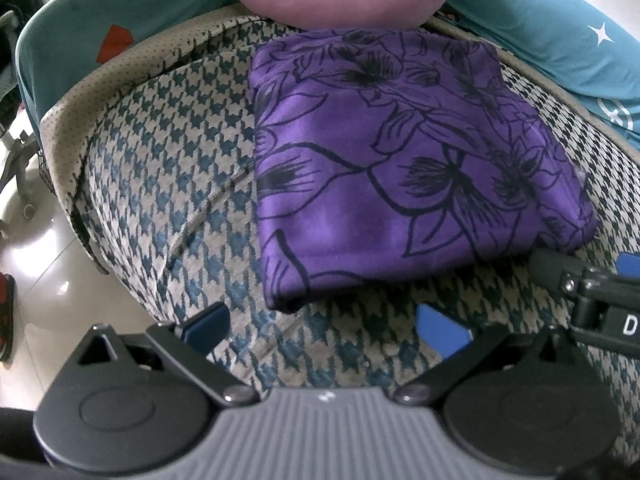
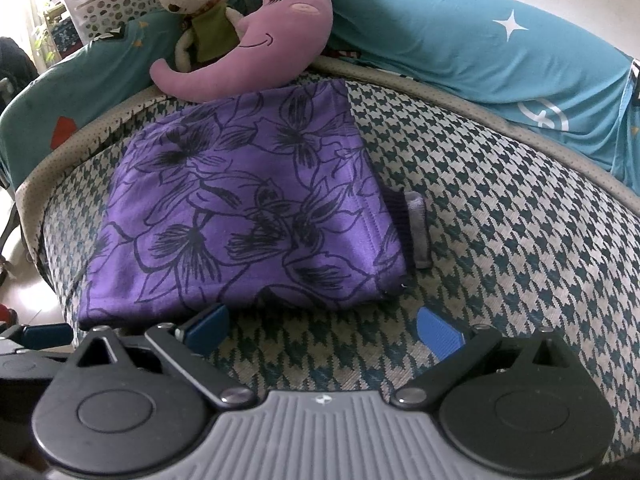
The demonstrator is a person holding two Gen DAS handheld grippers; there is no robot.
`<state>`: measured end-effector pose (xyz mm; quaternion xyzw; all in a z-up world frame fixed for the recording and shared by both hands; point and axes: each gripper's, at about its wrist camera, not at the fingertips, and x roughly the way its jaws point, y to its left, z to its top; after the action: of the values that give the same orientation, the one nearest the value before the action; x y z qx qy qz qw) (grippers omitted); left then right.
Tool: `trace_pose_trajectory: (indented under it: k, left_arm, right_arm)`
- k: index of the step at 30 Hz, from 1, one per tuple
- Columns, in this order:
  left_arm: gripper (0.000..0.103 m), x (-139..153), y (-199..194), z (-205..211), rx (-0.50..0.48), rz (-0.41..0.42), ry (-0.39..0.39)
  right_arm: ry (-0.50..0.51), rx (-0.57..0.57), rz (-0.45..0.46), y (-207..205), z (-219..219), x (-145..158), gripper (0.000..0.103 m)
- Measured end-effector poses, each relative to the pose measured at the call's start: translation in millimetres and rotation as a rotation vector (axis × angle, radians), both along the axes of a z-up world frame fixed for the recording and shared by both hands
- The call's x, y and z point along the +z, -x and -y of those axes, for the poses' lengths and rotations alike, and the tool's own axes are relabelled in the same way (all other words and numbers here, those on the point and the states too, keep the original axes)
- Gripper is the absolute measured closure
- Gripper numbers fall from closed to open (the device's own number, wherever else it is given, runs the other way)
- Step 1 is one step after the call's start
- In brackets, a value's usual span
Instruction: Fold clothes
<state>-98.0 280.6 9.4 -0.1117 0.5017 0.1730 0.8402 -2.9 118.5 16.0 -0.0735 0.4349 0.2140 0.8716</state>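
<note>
The left tongs (image 1: 324, 326) and the right tongs (image 2: 322, 326) both gape wide and empty, level above the houndstooth sofa seat (image 2: 500, 240). Just ahead lies the folded purple flower-printed cloth garment (image 2: 248, 216), likely light, soft and limp; its near folded edge looks best to pinch.

Both wrist cameras sit low behind their open jaws, looking forward and down across the houndstooth sofa seat (image 1: 160, 184). The left view has the folded purple garment (image 1: 400, 168) ahead and right of its jaws; the right view, ahead and left. Both share the moon cushion (image 2: 256, 56) beyond.
</note>
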Motion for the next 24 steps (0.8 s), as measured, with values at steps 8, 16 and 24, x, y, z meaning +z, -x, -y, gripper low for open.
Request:
trace_pose_trajectory:
  k: [8,16,24]
  left_arm:
    - [0.0,-3.3,-2.6,-2.5,0.009,-0.016,0.015]
    - [0.0,-3.6,-3.6,-0.8,0.004,-0.023,0.002]
    - [0.0,-3.1,-3.2,-0.5,0.012,-0.025,0.009]
  right_arm:
    - [0.001,0.001,0.005,0.1,0.5,0.3,0.002]
    - [-0.004,-0.004,0.01,0.0,1.3,1.8,0.002]
    - [-0.002,-0.001,0.012,0.3,1.5,2.5,0.002]
